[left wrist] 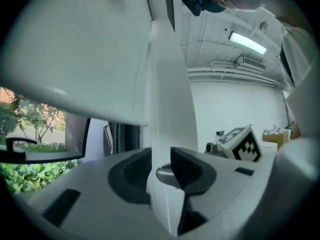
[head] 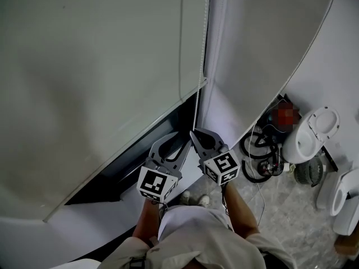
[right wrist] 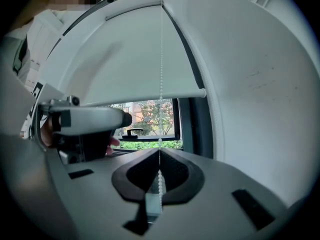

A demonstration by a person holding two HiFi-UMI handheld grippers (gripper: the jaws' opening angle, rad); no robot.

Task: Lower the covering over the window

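The white roller blind (head: 84, 66) covers most of the window, and its bottom bar (right wrist: 150, 98) hangs above a strip of bare glass (right wrist: 145, 126). A white bead chain (right wrist: 161, 59) runs straight down beside the blind. My right gripper (right wrist: 159, 156) is shut on the chain; in the head view it (head: 193, 134) sits just under the blind's lower corner. My left gripper (head: 178, 143) is close on its left, with its jaws apart. In the left gripper view the gripper (left wrist: 161, 159) holds nothing, and only the white window pillar shows in the gap.
The white wall pillar (head: 252, 55) stands right of the window. On the floor at the right are black cables (head: 258, 150) and a white fan (head: 311, 133). The person's shoes (head: 193, 198) are below the grippers. Greenery shows through the glass (left wrist: 30, 169).
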